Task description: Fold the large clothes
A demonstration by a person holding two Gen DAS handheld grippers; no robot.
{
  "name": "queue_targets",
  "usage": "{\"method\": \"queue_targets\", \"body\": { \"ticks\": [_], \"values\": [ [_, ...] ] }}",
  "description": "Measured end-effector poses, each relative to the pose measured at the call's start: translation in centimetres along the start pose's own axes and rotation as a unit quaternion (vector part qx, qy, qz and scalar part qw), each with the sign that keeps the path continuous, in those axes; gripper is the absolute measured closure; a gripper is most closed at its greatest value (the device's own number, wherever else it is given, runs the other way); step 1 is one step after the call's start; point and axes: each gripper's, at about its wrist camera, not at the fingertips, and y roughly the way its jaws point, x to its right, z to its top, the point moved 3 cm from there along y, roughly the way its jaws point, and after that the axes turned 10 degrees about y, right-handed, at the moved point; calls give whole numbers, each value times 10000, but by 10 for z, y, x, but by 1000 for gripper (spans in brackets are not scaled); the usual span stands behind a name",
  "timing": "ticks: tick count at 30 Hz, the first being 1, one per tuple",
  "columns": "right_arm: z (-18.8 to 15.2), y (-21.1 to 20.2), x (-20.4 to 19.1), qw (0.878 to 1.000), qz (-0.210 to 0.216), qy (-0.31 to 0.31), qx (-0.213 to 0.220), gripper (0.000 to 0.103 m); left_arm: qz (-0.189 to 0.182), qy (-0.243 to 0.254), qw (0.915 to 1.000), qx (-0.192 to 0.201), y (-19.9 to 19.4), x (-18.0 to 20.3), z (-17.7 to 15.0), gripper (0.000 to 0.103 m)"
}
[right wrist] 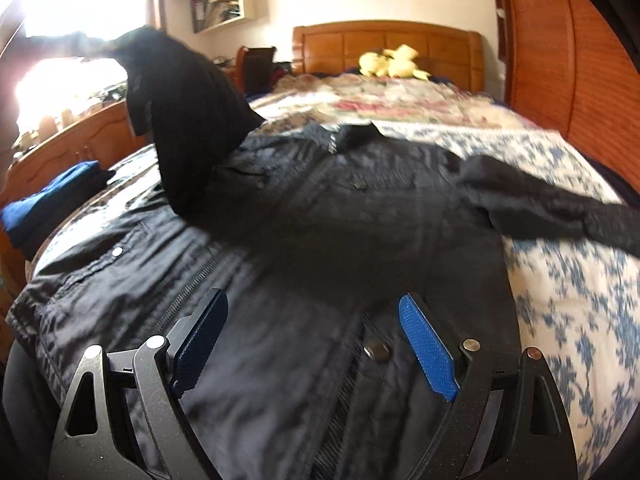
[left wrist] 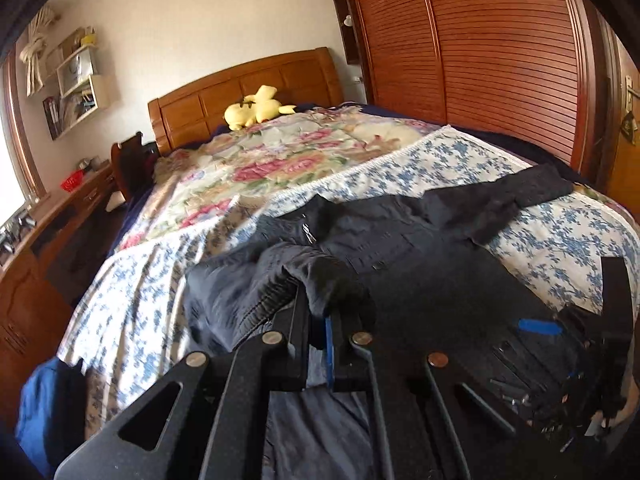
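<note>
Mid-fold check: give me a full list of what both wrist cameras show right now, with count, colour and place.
jacket: one, black, spread across the foot of the bed; one sleeve lifted up, the other sleeve lying out to the side
bedspread: one, white with blue flowers, under the jacket
quilt: one, pink and cream floral, further up the bed
plush toy: one, yellow, by the headboard
headboard: one, brown wood, far end of the bed
wardrobe doors: brown, slatted, beside the bed
wall shelves: cream, on the far wall
folded clothes: a blue and dark pile at the bed's edge
left hand-held gripper: shut on the lifted sleeve's cuff
right hand-held gripper: open, over the jacket's hem
</note>
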Motion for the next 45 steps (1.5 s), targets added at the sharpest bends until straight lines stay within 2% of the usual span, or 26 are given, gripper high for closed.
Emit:
{"method": "queue_targets", "body": {
  "ticks": [7,12,18,26,27,31,33,38,45],
  "values": [
    [-5,-13,7,9999,-69,81,0,14,-345,-294,9988,-161,5,7,-41,98],
    [-2,-11,-4,10000,-78,-5,3,14,-486,-295,9980,-286,9,6,-74,97],
    [3,3,-23,9994,-192,-273,-52,14,-681,-556,9957,-297,1,-5,-110,92],
    [26,4,-52,9995,-61,-311,8,14,-601,-800,9950,-61,-44,-29,-139,70],
    [29,3,-59,9994,-9,-335,16,14,-582,-825,9949,-45,-49,-32,-142,65],
    [37,4,-90,9985,156,-528,4,14,-447,-1005,9939,92,-74,-44,-159,58],
    [40,5,-109,9974,244,-678,-8,14,-369,-1072,9935,134,-85,-49,-168,50],
    [47,11,-156,9936,535,-994,-71,14,-71,-1208,9925,184,-107,-61,-192,48],
    [44,36,-209,9860,790,-1419,-388,14,147,-1447,9893,78,-114,-68,-224,48]
  ]
}}
